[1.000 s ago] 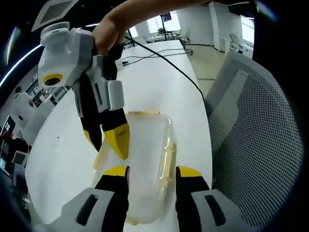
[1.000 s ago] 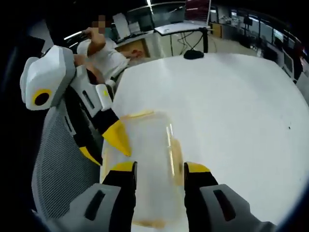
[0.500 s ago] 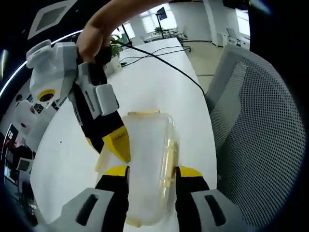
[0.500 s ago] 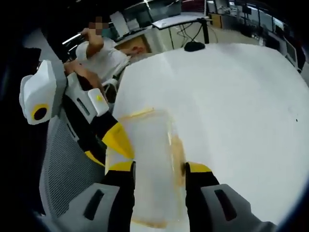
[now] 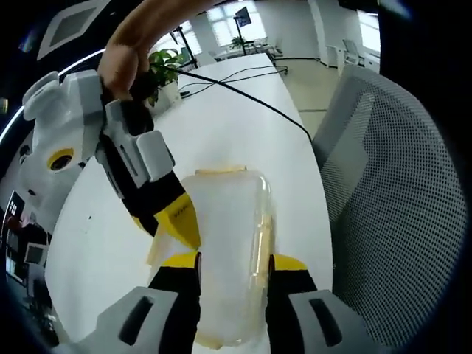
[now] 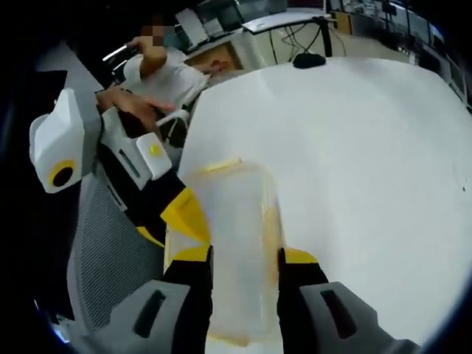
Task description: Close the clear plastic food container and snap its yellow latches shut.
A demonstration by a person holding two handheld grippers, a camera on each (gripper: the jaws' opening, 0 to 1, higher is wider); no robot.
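The clear plastic container (image 5: 225, 236) lies on the white table (image 5: 221, 110) with its lid down. A yellow latch (image 5: 219, 171) shows at its far end and another runs along its right side (image 5: 259, 240). My left gripper (image 5: 234, 262) straddles the near end, both jaws pressed against the container's sides. The right gripper (image 5: 161, 223) comes in from the upper left and pinches the container's left edge. In the right gripper view the container (image 6: 236, 236) sits between the right gripper's (image 6: 245, 256) jaws, with the left gripper (image 6: 168, 225) clamped on its left rim.
A grey mesh chair (image 5: 391, 199) stands close to the table's edge, also seen as the chair (image 6: 103, 265). A black cable (image 5: 251, 92) crosses the far table. A person (image 6: 166, 77) sits beyond the table's corner. A small dark object (image 6: 310, 60) lies at the far end.
Both cameras have tilted slightly. Each gripper's jaws stand a little closer together around the container. The container has stayed in place on the table.
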